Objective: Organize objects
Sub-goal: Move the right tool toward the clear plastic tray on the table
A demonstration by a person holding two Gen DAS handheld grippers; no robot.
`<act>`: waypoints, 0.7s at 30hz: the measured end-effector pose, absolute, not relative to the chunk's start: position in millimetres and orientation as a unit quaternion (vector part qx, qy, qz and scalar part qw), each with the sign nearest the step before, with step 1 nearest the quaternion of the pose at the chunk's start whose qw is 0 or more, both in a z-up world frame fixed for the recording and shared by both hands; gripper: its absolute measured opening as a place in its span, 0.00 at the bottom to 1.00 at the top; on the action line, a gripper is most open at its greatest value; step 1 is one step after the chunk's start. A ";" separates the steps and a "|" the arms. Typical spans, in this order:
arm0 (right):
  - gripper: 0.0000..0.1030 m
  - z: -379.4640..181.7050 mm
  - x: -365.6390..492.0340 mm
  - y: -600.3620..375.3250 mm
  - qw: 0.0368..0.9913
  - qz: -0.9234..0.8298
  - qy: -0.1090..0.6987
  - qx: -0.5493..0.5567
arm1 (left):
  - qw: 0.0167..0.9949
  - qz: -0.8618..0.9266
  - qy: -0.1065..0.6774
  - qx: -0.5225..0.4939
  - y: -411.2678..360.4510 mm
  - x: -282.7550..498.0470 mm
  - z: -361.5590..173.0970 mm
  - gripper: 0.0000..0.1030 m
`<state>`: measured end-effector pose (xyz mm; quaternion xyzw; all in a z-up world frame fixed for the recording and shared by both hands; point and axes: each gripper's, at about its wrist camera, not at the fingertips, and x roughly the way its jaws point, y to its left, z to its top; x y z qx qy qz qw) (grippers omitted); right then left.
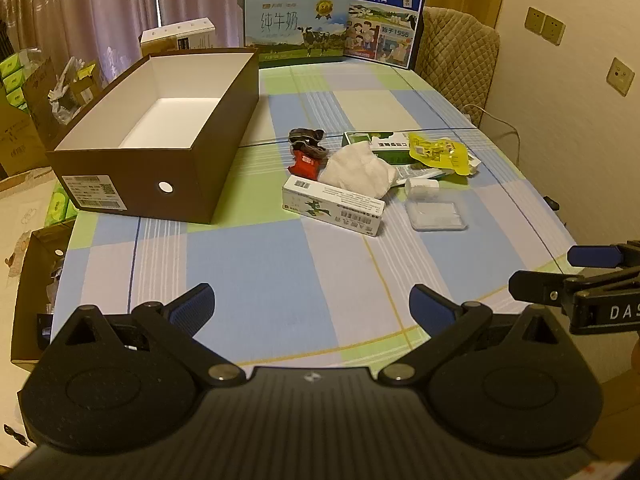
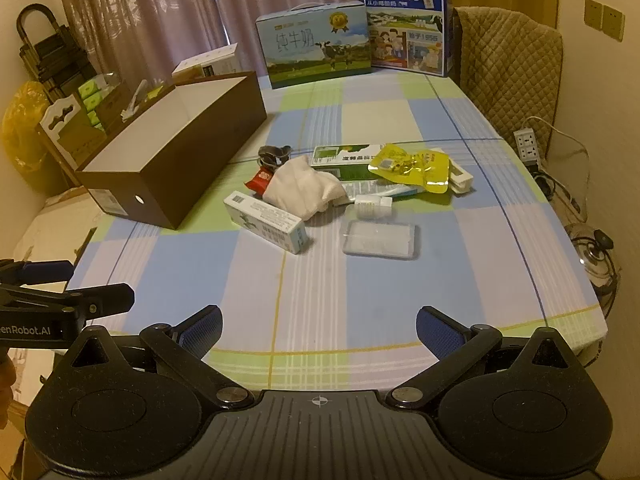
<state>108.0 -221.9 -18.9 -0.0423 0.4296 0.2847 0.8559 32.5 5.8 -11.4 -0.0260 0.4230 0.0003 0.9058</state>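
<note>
Both grippers' fingers (image 1: 192, 304) (image 2: 438, 330) spread wide, empty, clutter pile (image 1: 360, 168) well ahead.

An open brown box (image 1: 168, 152), white inside, lies empty; right of the box cluster a white cloth (image 1: 356, 170), green-white carton (image 1: 334, 205), yellow pouch (image 1: 438, 152), clear case (image 1: 436, 214)

At the left of the frame stands one open brown box (image 1: 160, 136), and at the top stand two milk cartons (image 1: 294, 26) with one smaller white carton (image 1: 180, 36) to their left. In the middle lie two green-and-white packets (image 1: 334, 204), one white cloth (image 1: 356, 170), one yellow pouch (image 1: 438, 152), one red packet (image 1: 306, 164), one dark bundle (image 1: 306, 140), one small white bottle (image 1: 422, 186) and one clear flat case (image 1: 436, 214).
</note>
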 end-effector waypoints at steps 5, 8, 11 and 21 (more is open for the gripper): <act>0.98 -20.2 115.6 -222.1 0.853 0.292 0.431 -0.043 | 0.905 0.003 0.425 -0.028 7.1 40.2 -12.8 0.99; 0.98 -20.0 119.1 -221.7 0.851 0.296 0.431 -0.045 | 0.905 0.006 0.425 -0.029 7.8 42.2 -13.6 0.99; 0.98 -20.0 123.9 -221.1 0.850 0.300 0.431 -0.046 | 0.905 0.009 0.425 -0.030 7.6 45.6 -13.9 0.99; 0.98 -20.1 139.5 -224.6 0.843 0.311 0.435 -0.051 | 0.903 0.018 0.428 -0.036 2.5 55.3 -13.6 0.99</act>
